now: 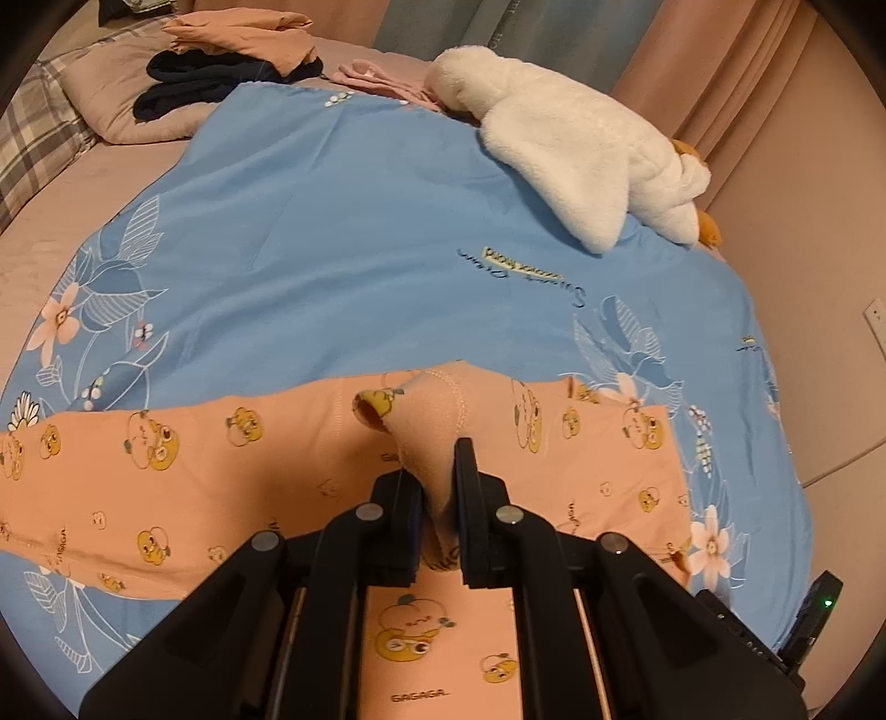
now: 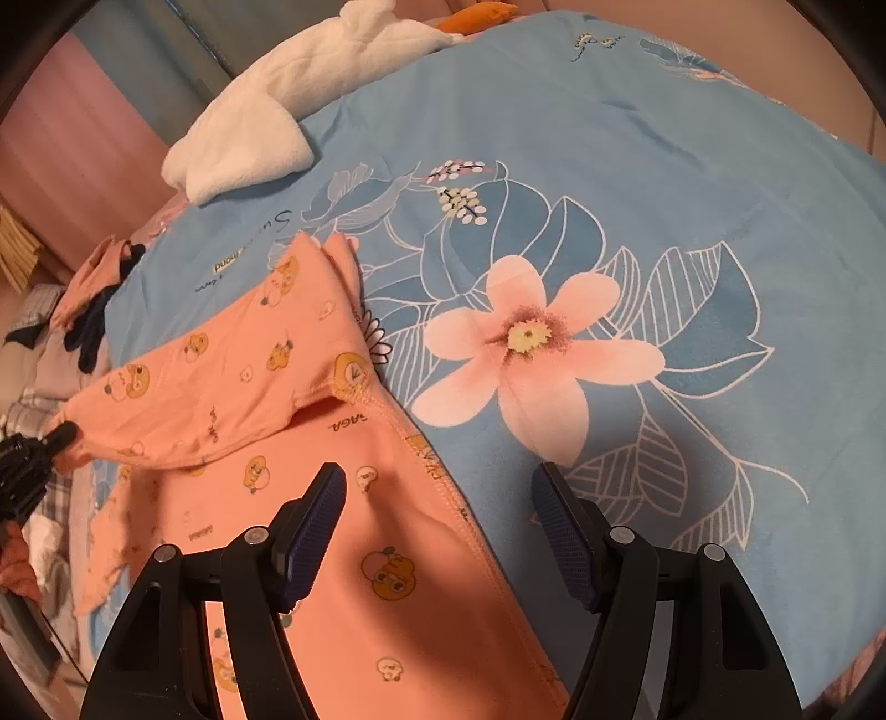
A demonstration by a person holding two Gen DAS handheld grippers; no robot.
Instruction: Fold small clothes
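Note:
A small peach garment [image 1: 232,471] printed with yellow cartoon ducks lies on the blue floral duvet [image 1: 360,232]. My left gripper [image 1: 434,476] is shut on a bunched, lifted part of it, with a fold of fabric standing up between the fingers. In the right wrist view the same garment [image 2: 376,526] shows one part folded over the rest, and the left gripper's tip [image 2: 61,432] holds its far left corner. My right gripper [image 2: 440,498] is open and empty just above the garment's hemmed right edge.
A white plush goose [image 1: 581,138] lies at the duvet's far right; it also shows in the right wrist view [image 2: 266,127]. Folded peach and dark clothes [image 1: 232,50] sit on a pillow at the back left. A wall with an outlet [image 1: 877,321] is on the right.

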